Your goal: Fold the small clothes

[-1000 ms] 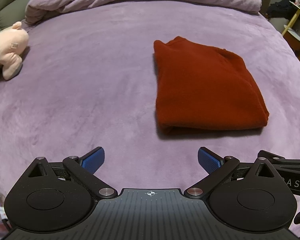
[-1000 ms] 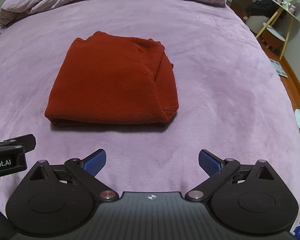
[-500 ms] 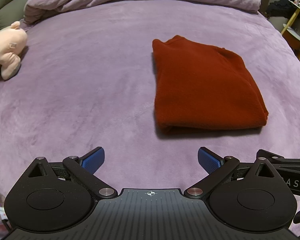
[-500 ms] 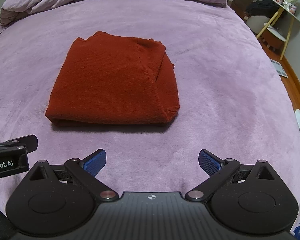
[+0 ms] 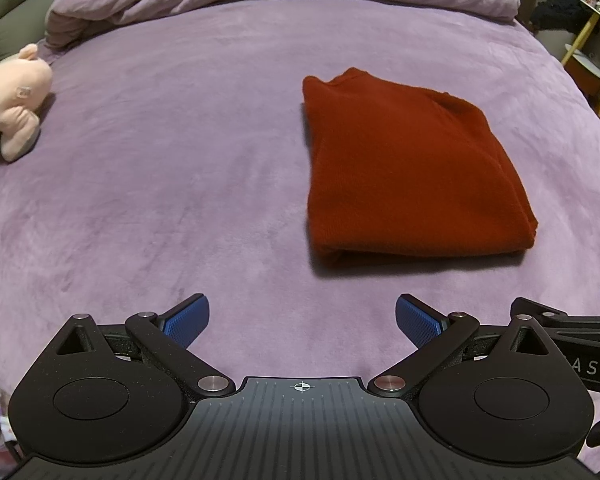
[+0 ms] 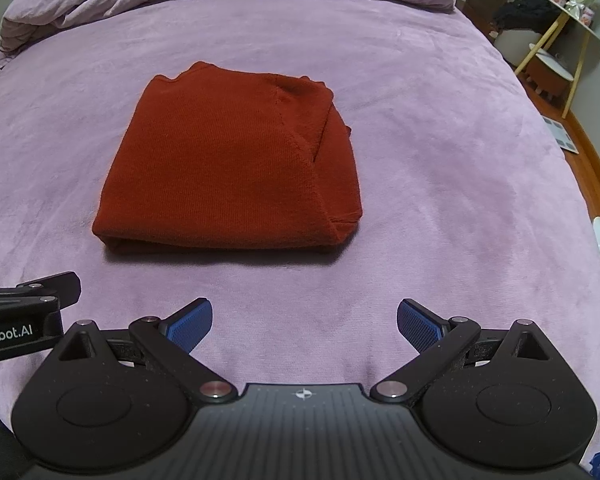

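Both hand-held grippers, left hand-held gripper and right hand-held gripper, were spread wide and held nothing. The red garment lay folded on the purple bed, just beyond them, toward the far side. Risk: its loose right-hand layers could slip apart if a pad snagged one ply during any further handling.
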A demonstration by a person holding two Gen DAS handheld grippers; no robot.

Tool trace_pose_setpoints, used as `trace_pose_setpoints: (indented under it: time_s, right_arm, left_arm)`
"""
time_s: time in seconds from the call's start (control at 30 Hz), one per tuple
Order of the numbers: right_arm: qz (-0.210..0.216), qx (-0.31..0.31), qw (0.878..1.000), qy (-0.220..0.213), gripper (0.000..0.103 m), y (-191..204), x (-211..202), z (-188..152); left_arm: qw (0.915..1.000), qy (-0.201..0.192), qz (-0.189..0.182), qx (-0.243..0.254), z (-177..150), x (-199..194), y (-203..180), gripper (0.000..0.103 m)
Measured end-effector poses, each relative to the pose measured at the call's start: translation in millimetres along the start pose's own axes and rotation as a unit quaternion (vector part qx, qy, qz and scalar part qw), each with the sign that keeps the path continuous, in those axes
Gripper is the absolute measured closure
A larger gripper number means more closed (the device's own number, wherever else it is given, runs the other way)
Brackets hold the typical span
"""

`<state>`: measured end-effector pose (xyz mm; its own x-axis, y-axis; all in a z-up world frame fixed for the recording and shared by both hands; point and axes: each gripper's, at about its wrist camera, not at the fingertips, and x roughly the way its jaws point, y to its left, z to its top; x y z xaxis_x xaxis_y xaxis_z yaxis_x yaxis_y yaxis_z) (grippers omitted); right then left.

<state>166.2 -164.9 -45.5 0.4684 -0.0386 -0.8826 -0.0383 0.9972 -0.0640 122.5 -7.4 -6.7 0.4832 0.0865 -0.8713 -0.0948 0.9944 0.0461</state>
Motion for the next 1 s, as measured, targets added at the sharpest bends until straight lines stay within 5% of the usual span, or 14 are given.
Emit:
trace_pose_setpoints:
  time_s: [1.0]
  right_arm:
    - [-0.001,-0.001,1.0,-0.012,0.004,-1.6,3.5,1.1]
  left_arm:
    - [1.0,-0.002,-0.002,0.001,1.0,4.8,-3.5,0.001]
